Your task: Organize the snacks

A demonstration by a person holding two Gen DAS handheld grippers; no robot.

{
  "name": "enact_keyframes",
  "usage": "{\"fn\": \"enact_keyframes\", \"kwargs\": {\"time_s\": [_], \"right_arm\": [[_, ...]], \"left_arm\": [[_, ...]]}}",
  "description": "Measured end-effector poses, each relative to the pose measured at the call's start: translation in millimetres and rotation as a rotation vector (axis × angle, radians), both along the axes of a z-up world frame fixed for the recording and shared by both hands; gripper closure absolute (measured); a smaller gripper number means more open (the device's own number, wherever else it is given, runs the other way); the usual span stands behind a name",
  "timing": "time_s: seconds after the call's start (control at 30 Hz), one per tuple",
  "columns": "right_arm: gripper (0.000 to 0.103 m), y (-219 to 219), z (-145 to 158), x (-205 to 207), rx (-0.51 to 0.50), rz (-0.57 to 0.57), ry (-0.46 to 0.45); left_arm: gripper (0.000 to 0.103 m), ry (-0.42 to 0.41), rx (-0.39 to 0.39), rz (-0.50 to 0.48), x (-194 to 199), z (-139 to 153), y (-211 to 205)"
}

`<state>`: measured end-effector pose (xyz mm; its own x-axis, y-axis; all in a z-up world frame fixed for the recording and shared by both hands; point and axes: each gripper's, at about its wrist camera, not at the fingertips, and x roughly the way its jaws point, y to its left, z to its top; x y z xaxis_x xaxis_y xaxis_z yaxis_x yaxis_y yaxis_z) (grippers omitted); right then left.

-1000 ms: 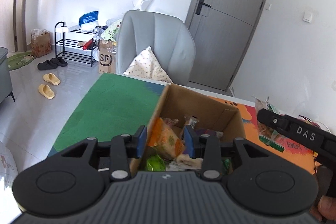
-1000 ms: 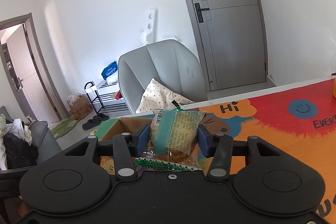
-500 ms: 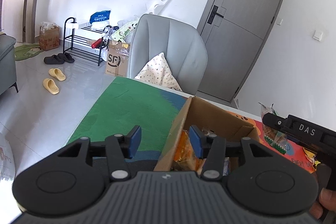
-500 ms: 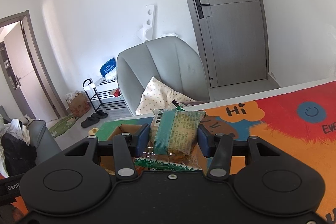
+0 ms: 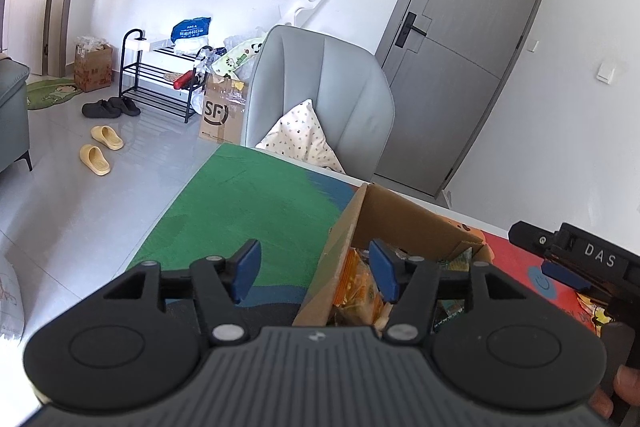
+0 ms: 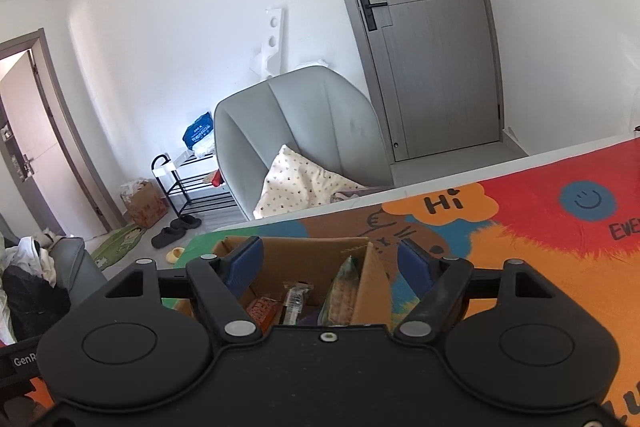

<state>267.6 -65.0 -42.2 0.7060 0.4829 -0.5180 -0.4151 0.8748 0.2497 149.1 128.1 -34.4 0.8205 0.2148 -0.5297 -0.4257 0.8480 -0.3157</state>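
An open cardboard box (image 5: 404, 213) with several snack packets stands on the colourful table mat. My left gripper (image 5: 314, 271) is open and empty, its jaws astride the box's near left wall, with an orange snack packet (image 5: 354, 291) just inside. My right gripper (image 6: 330, 263) is open and empty above the same box (image 6: 304, 255). A green-and-yellow packet (image 6: 340, 293) leans against the box's right wall, with an orange packet (image 6: 262, 309) and a clear wrapper (image 6: 294, 301) beside it. The right gripper also shows in the left wrist view (image 5: 580, 263).
A grey armchair (image 6: 300, 131) with a patterned cushion (image 6: 300, 187) stands behind the table's far edge. The mat (image 6: 540, 227) spreads red and orange to the right and green (image 5: 248, 195) to the left. A shoe rack (image 5: 160, 79), slippers and boxes are on the floor.
My right gripper opened and let go of the green-striped snack packet, which now lies in the box. My left gripper opened wider and shifted left, off the orange packet, across the box wall.
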Motion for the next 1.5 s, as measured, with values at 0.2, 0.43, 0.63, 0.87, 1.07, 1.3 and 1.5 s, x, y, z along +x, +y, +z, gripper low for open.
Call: {"fn": "enact_keyframes", "kwargs": {"time_s": [0.2, 0.43, 0.63, 0.87, 1.07, 1.3, 1.5], "right_arm": [[0.027, -13, 0, -8, -0.005, -0.015, 0.002], [0.021, -31, -1, -21, -0.013, -0.032, 0.008], [0.012, -48, -2, -33, -0.016, -0.046, 0.027], [0.0, -73, -3, -48, -0.009, -0.08, 0.03], [0.0, -97, 0, -61, -0.015, -0.126, 0.022], [0.0, -120, 9, -76, -0.026, -0.17, 0.017], [0.0, -130, 14, -90, -0.051, -0.207, 0.005]], "left_arm": [[0.03, -0.006, 0.016, -0.011, -3, 3, -11], [0.018, 0.014, 0.059, -0.038, -4, 5, -28], [0.014, 0.045, 0.083, -0.058, -3, 1, -43], [0.007, 0.059, 0.142, -0.065, -6, 4, -62], [0.004, 0.062, 0.187, -0.105, -9, 9, -82], [0.002, 0.057, 0.214, -0.143, -18, 20, -100], [0.002, 0.037, 0.23, -0.16, -30, 28, -107]]}}
